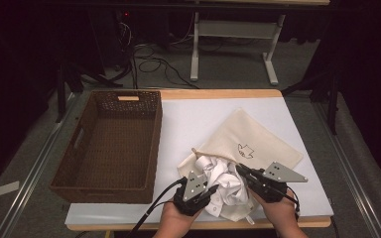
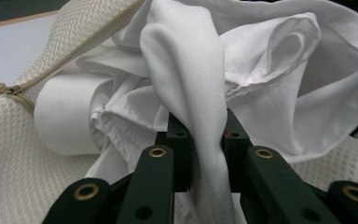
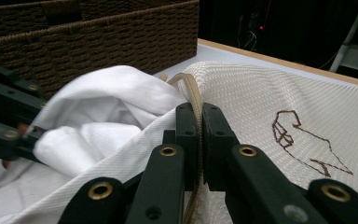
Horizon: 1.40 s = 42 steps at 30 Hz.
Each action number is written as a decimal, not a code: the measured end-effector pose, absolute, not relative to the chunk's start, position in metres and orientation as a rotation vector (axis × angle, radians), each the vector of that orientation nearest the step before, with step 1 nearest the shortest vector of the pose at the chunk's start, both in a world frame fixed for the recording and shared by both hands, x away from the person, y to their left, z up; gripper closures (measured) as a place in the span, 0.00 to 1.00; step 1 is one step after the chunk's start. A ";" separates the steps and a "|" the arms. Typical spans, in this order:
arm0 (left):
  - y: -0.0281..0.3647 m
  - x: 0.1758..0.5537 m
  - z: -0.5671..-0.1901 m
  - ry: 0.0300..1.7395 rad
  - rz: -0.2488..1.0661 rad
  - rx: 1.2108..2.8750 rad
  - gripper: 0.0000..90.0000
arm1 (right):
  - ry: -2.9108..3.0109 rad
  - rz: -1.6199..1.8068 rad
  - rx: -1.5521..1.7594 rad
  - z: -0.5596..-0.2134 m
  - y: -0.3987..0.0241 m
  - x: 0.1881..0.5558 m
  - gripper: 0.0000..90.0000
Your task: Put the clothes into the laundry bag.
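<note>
Left tongs [image 2: 205, 140] pinch white shirt [image 2: 242, 70], right tongs [image 3: 199, 135] pinch mesh bag [image 3: 261, 93] rim beside it

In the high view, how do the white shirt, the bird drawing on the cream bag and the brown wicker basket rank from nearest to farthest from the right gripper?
1. Crumpled white cloth shirt: touching the right gripper, on its left side.
2. Dark bird drawing on the cream mesh bag: just beyond the jaws, toward the table's far side.
3. Brown rectangular wicker basket: far left, on the table's left edge.
</note>
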<state>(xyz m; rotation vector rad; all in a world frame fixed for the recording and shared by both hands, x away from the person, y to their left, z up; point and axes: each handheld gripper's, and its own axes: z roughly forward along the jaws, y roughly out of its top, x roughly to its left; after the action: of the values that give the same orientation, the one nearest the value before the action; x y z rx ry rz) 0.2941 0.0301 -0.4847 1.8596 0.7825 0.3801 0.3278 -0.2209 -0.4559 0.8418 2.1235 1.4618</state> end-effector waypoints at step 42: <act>0.024 0.321 -0.524 0.907 0.223 1.996 0.66 | 2.124 1.434 0.857 -0.459 -0.221 0.331 0.98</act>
<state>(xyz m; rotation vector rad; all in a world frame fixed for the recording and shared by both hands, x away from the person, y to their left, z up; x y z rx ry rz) 0.3210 0.0245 -0.5239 1.9960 0.9074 0.2232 0.3307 -0.2211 -0.4588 0.8568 2.1239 1.4339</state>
